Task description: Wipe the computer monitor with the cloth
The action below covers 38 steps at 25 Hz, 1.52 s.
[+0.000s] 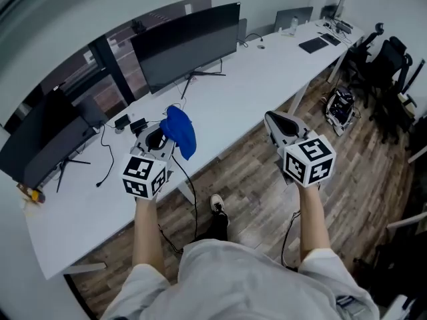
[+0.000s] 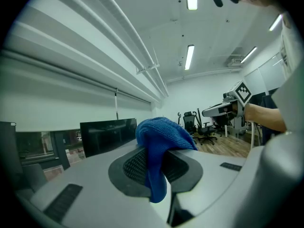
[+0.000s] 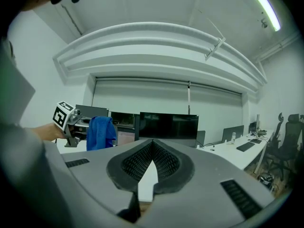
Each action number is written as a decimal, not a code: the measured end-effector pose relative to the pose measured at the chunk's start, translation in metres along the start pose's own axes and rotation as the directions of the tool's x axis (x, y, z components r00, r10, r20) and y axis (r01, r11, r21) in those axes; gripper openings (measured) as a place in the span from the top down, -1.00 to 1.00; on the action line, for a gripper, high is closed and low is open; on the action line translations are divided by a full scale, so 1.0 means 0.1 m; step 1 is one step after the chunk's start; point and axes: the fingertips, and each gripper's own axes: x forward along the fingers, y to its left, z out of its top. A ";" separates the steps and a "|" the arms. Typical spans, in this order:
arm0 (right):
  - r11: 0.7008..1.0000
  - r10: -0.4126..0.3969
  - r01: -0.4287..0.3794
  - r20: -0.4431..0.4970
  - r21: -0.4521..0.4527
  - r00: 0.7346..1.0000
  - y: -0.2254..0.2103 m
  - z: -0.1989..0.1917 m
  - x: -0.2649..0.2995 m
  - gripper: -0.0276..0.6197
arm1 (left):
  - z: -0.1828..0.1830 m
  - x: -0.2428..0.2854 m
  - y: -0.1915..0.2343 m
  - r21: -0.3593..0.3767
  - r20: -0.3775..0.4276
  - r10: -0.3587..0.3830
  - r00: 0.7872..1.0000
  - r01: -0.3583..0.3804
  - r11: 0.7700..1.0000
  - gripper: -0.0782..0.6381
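A person stands at a long white desk (image 1: 267, 79), holding a gripper in each hand. The left gripper (image 1: 162, 134) is clamped on a blue cloth (image 1: 181, 131). The cloth bunches up above the jaws and a tail hangs down between them. The right gripper (image 1: 273, 121) has its jaws together with nothing between them, and it is held off the desk's near edge, above the wooden floor (image 1: 267, 199).

The wide dark monitor (image 1: 190, 45) stands on its stand at the far side of the desk, ahead of the left gripper and a little to its right. The cloth is well apart from the screen and touches neither it nor the desk. Cables (image 1: 107, 153) and small devices lie on the desk between them.

The step in hand appears to be carrying the cloth to the screen; wiping has not begun. The next move probably calls for reaching the left gripper forward over the desk, clear of the cables, and laying the bunched cloth lightly against the screen.
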 end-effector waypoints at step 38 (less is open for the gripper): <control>0.882 0.472 -0.471 0.019 -0.032 0.882 -1.77 0.88 4.01 0.88 | 0.70 1.81 4.09 0.202 -0.139 0.694 0.706 -0.666 0.718 0.61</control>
